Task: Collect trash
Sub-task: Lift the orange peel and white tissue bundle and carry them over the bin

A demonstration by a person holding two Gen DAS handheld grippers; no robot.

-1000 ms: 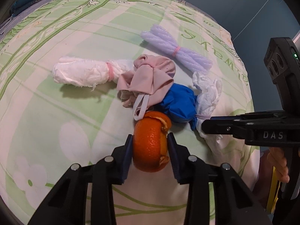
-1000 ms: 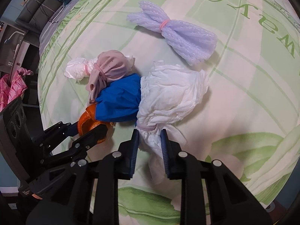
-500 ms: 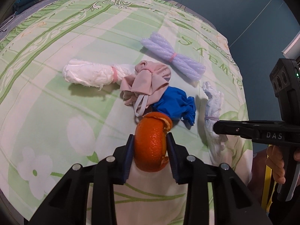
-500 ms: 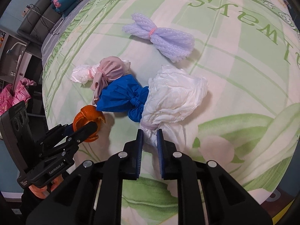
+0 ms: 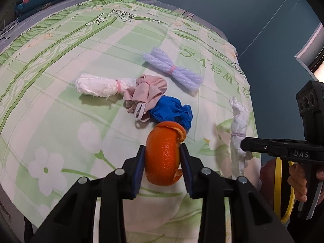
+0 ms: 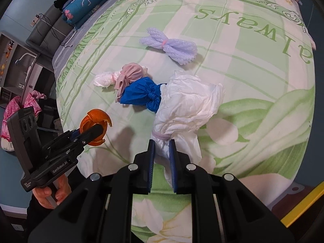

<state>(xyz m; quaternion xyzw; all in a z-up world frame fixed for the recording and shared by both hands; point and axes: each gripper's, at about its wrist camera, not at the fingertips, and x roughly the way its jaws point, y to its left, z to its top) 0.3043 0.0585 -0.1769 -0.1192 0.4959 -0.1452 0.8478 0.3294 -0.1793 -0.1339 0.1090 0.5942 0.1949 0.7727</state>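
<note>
You are looking at a pale green and cream checked bedspread (image 5: 60, 93) printed with white flowers and green lettering. On it are lying a lilac foam bundle (image 5: 173, 70) tied pink, a beige cloth (image 5: 147, 93), a blue bag (image 5: 172, 111) and white paper (image 6: 188, 103). The orange peel (image 5: 165, 158) is showing bright orange between blue pads (image 5: 139, 168).

Green floral bedsheet (image 5: 60, 85) w/ folded blue quilt (image 6: 85, 4) behind.
</note>
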